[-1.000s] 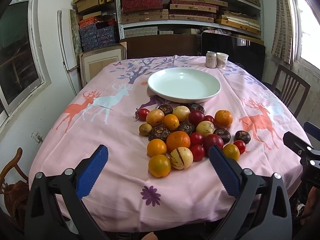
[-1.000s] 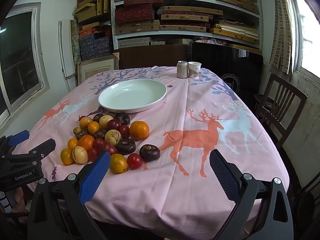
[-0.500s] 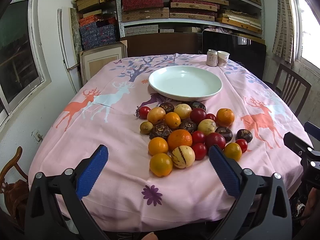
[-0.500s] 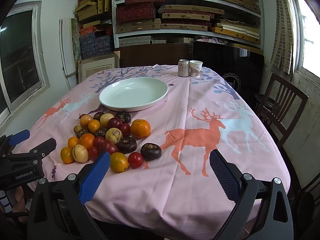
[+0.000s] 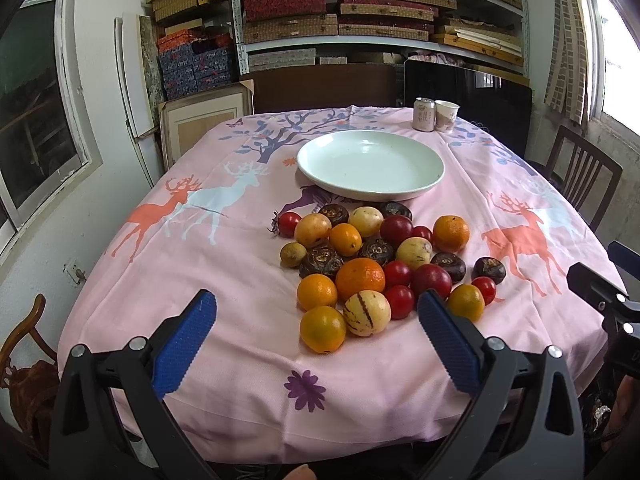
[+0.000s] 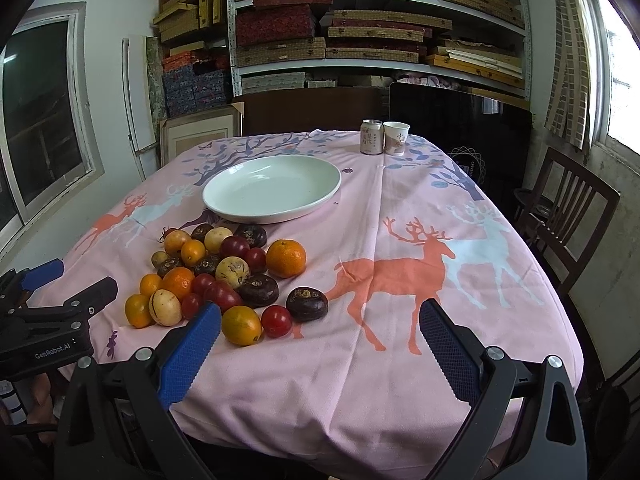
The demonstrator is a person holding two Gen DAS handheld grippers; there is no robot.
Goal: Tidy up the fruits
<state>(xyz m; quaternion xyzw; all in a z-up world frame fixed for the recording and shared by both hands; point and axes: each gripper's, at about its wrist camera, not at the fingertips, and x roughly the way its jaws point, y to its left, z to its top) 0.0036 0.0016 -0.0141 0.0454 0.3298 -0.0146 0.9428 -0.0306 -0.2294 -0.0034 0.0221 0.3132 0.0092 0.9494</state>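
Both my grippers hung short of the worktop (image 5: 240, 240) edge, nothing held. Left gripper (image 5: 316, 312) had its fingers wide apart, w/ the fruit pile (image 5: 376, 264) straight ahead on the pink cloth; right gripper (image 6: 320, 320) was just as wide, aimed more at bare cloth right of the pile.

The white plate (image 5: 424, 188) sat empty just behind the pile, so I judged no sorting was done yet. Best first pick for my left: the near orange (image 5: 322, 329) or the striped yellow fruit (image 5: 366, 313) touching it. They're at the pile's front edge, so I could straddle one w/o knocking its neighbours. Round fruit rolls, so I'd close gently across the widest part.

Left view showed the pile head-on, incl. the small red tomato (image 5: 289, 224) at the far left. Right view showed better the dark round fruit (image 6: 307, 304) lying a bit apart at the right, plus the can (image 6: 371, 137) and paper cup (image 6: 396, 137) at the far edge.
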